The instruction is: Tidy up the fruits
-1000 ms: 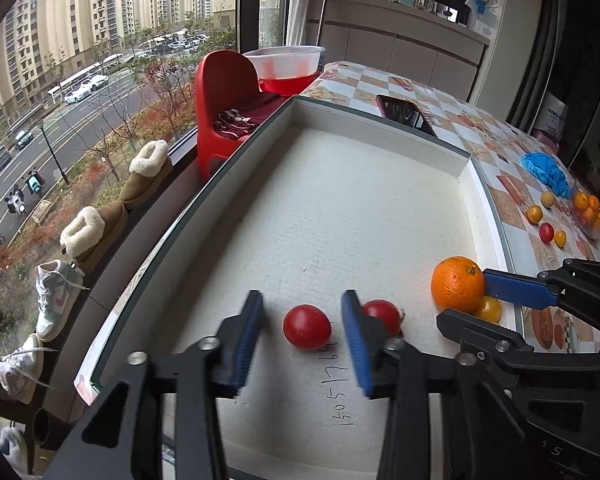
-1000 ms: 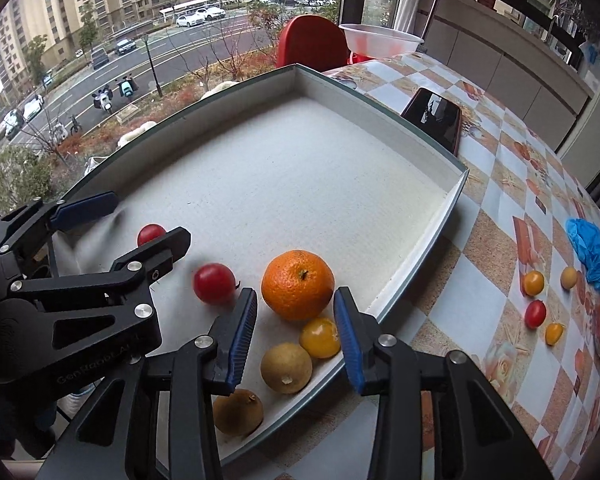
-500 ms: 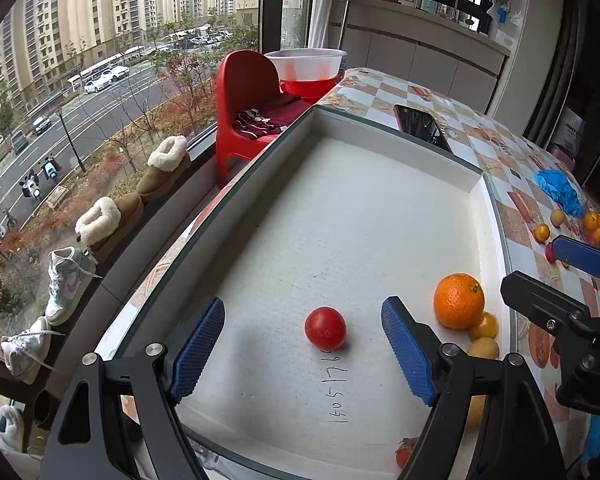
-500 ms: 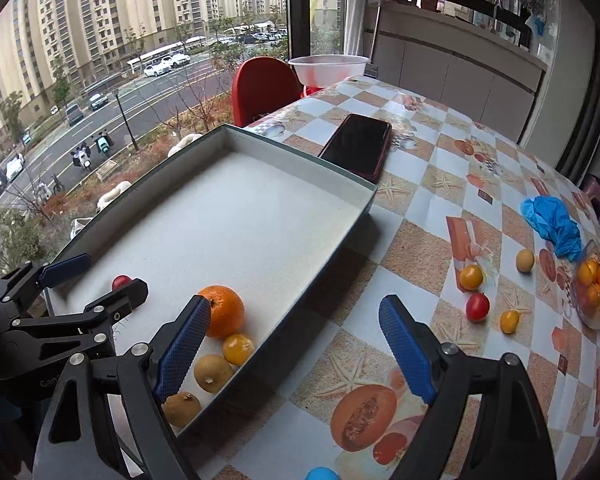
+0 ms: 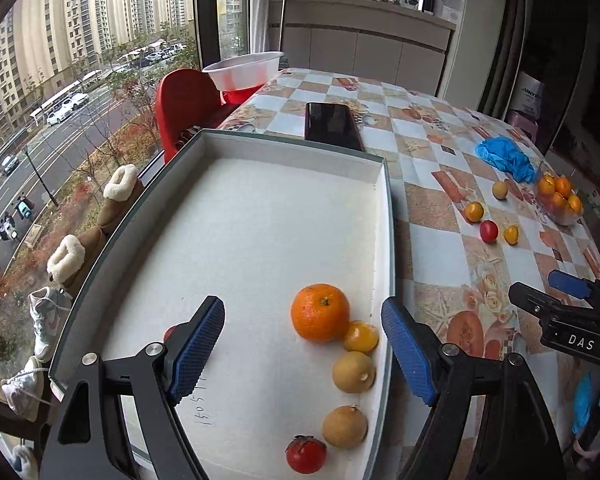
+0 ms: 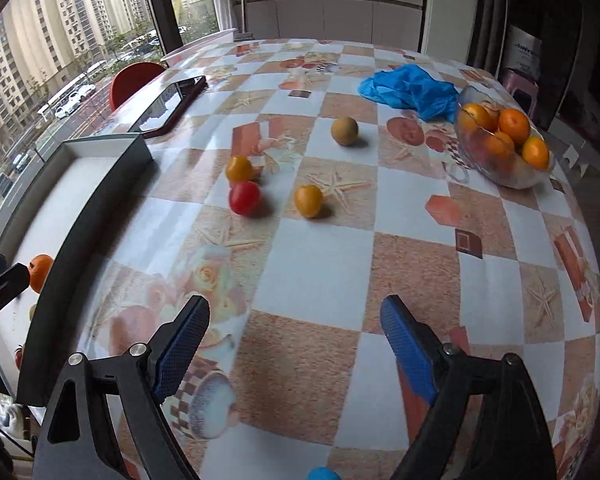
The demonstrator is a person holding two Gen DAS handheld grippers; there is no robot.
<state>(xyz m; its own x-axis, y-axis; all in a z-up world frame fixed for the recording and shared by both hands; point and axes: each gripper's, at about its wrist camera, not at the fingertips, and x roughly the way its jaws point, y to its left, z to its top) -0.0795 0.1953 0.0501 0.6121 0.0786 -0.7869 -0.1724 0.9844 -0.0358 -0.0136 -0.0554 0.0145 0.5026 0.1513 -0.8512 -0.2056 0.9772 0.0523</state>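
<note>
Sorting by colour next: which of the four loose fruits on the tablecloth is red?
The red tomato, just below one yellow-orange fruit, left of the other; the fourth is a brownish fruit.

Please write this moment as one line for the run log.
left hand-held gripper: open, empty, above tray | right hand-held gripper: open, empty, facing loose fruits | tray: orange among small fruits | red tomato: on table
</note>
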